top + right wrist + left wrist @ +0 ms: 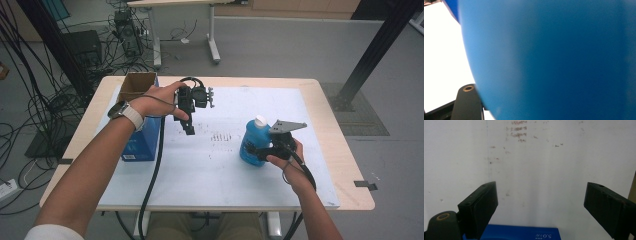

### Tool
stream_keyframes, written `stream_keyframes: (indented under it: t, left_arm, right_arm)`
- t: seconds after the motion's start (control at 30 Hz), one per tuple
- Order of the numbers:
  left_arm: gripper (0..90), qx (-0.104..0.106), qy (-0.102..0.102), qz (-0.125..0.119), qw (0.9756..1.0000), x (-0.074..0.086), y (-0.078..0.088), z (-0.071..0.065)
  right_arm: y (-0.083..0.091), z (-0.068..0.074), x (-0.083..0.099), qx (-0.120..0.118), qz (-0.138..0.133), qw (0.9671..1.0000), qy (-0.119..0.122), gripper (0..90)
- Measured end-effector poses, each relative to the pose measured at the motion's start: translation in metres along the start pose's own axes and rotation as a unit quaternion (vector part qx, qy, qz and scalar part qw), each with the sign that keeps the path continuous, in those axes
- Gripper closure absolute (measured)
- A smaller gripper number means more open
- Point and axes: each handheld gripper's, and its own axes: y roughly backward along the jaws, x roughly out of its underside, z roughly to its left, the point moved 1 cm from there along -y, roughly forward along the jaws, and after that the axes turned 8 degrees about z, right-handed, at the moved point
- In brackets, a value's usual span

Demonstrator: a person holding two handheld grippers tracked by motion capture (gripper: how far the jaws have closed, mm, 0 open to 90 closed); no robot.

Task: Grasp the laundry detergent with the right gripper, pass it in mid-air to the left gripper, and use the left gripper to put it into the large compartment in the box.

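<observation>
Blue bottle [251, 145] stood upright on the white table mat [225, 165], the right gripper [260, 150] clenched around its body; the left gripper [189, 127] hung released, empty, beside the blue carton [142, 142].

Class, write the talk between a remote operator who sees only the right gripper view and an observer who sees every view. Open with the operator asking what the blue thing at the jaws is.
Operator: What is this blue thing at my jaws?
Observer: A blue bottle with a white cap, standing upright on the table.
Operator: And the other gripper?
Observer: The left gripper is raised beside a blue box, jaws open and empty.
</observation>
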Motion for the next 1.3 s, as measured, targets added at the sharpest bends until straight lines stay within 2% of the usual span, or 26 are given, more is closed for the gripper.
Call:
stream_keyframes:
  t: [0.97, 1.3]
  left_arm:
    - [12.3, 0.003, 0.001, 0.000, 1.0000, 0.0011, -0.0028, 0.0001]
    - [12.3, 0.004, 0.004, 0.002, 1.0000, 0.0027, -0.0038, -0.0001]
  right_arm:
    - [-0.0019, -0.0001, 0.0009, -0.001, 0.000, 1.0000, 0.007, 34.0]
    - [-0.0028, 0.0004, -0.0002, -0.001, 0.000, 0.9999, 0.011, 38.6]
